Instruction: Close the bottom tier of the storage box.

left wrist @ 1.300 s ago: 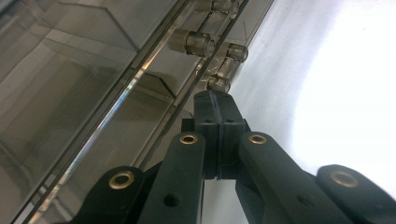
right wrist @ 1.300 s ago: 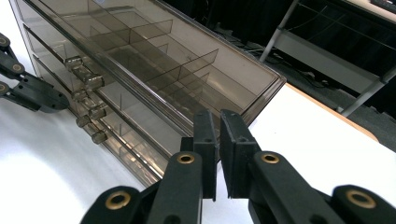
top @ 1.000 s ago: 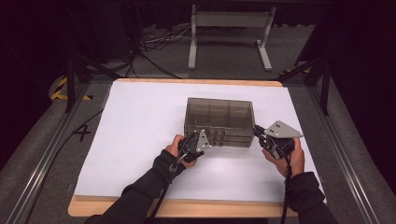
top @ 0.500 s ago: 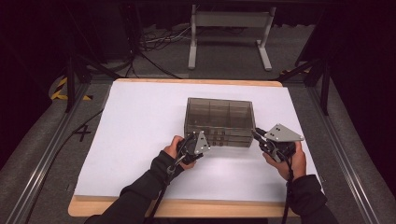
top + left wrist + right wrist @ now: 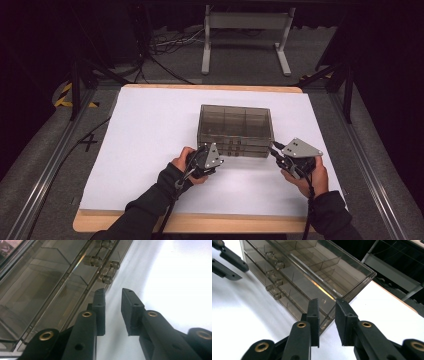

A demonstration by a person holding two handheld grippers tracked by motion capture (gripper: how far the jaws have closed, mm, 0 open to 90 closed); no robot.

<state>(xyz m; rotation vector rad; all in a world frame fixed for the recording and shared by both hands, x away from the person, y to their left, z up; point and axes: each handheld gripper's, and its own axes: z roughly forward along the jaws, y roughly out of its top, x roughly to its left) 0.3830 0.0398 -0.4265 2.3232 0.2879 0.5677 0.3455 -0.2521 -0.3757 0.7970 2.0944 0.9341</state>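
Drawer box (image 5: 235, 131): bench centre.
Left gripper (image 5: 218, 151): at its 7 o'clock, jaws narrow, empty.
Right gripper (image 5: 273, 149): at its 5 o'clock, jaws narrow, empty.

Bright overhead light on white table (image 5: 150, 150) — dark surroundings, soft, slightly blurred

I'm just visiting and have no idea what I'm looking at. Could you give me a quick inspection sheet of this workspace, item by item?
Surface: white sheet over a wooden tabletop; its wood edge shows at the near side.
Job's things: smoky transparent plastic drawer cabinet, drawers shut, small knobs on the front, compartments look empty.
Clutter: nothing seen.
Grippers: left gripper by the cabinet's front lower left, jaws slightly apart, holding nothing; right gripper at the front right corner, jaws slightly apart, holding nothing.
Cables: one trails back from each gripper along the person's forearm; more lie on the floor beyond.
Surroundings: dark room, grey metal stand behind the table.
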